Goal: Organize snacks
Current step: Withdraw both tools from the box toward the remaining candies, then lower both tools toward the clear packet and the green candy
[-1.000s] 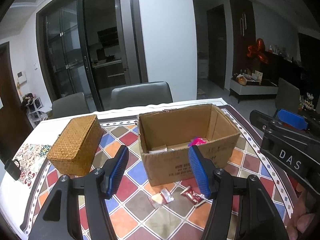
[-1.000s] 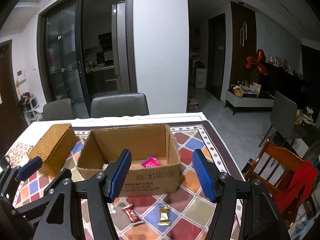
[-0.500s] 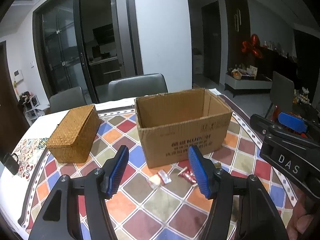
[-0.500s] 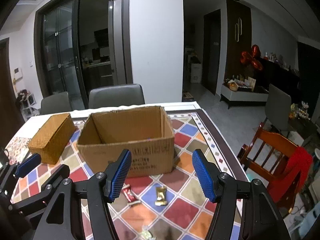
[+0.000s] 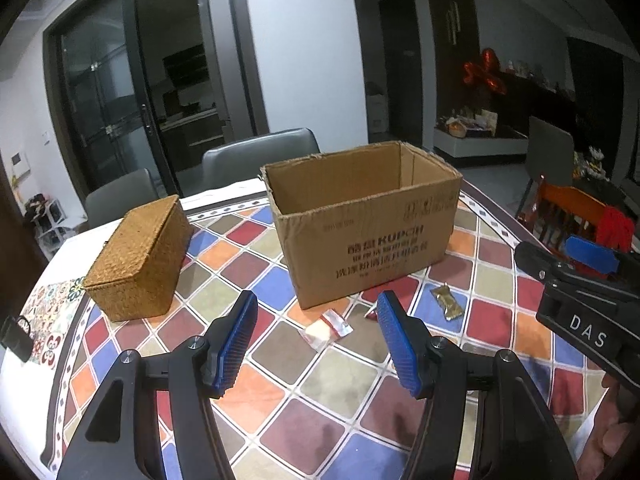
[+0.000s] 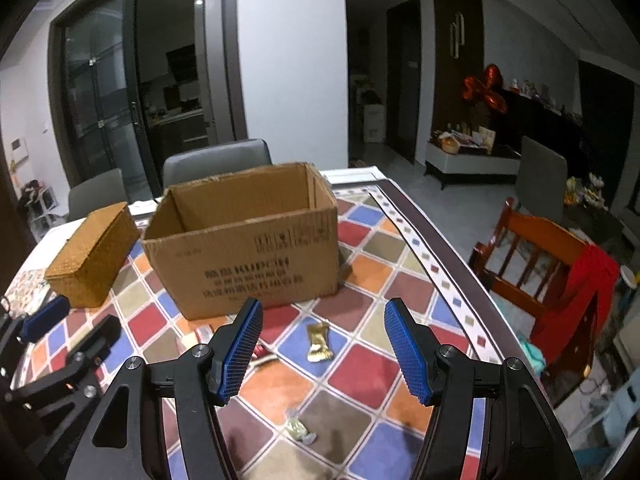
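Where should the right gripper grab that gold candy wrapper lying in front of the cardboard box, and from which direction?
Probably across its narrow middle, coming down from above. The gold wrapper lies flat on the tablecloth, long axis pointing roughly toward the cardboard box, with flared crimped ends. The right gripper is open and already straddles its short sides.

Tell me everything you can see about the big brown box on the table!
The cardboard box looks like plain brown corrugated card. It stands upright on the colourful checkered tablecloth, and its open top has a rough, uneven rim. Dark printed writing covers the front side. From here the inside walls look bare; the bottom is hidden. A woven basket stands apart on its left. Small wrapped snacks lie just in front of it, like the gold one. Neither gripper touches it.
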Tool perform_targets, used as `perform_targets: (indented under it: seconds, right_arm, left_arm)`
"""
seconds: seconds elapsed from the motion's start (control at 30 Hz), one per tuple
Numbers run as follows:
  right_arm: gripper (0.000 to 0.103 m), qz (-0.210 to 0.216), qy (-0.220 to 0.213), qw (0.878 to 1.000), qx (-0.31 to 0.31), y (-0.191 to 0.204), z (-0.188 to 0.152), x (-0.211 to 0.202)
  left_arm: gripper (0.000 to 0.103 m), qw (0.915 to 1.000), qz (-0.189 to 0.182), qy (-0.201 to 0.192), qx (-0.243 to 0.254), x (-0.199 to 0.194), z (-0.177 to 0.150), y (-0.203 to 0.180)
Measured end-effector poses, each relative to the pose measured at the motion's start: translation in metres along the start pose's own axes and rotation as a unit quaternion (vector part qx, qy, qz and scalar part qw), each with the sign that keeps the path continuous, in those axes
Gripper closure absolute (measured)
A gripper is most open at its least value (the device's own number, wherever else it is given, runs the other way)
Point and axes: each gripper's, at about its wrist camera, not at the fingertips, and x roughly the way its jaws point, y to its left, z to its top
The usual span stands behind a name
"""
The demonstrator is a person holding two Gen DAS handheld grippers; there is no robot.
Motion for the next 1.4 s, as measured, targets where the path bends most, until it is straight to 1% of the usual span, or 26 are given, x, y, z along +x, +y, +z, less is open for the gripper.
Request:
perform_targets:
  seconds: [0.3,0.5,0.83,0.9,1.13,1.2,1.4]
  right_arm:
    - [0.039,-0.021,0.020,1.000,0.011,0.010,-0.032,0.005]
    - [0.039,-0.027,0.033,0.999,0.020,0.014,-0.053,0.010]
    - [0.039,-0.047,0.060,0.996,0.037,0.017,-0.080,0.031]
    - [0.039,-0.051,0.067,0.996,0.037,0.020,-0.085,0.036]
    - [0.039,-0.063,0.093,0.993,0.036,0.034,-0.101,0.054]
    - [0.039,-0.073,0.094,0.992,0.031,0.038,-0.104,0.058]
    - [0.039,-0.086,0.112,0.989,0.045,0.038,-0.110,0.072]
  left_arm:
    - [0.042,0.9988,-0.035,0.016,0.030,0.019,-0.018,0.005]
    - [0.042,0.9965,-0.053,0.022,0.061,0.031,-0.028,0.003]
    - [0.042,0.9908,-0.090,0.062,0.080,0.070,-0.053,0.007]
    - [0.042,0.9898,-0.091,0.067,0.087,0.079,-0.057,0.008]
    - [0.042,0.9852,-0.110,0.077,0.106,0.103,-0.060,0.019]
    - [0.042,0.9835,-0.118,0.080,0.111,0.111,-0.058,0.022]
    - [0.042,0.9783,-0.130,0.074,0.143,0.125,-0.051,0.016]
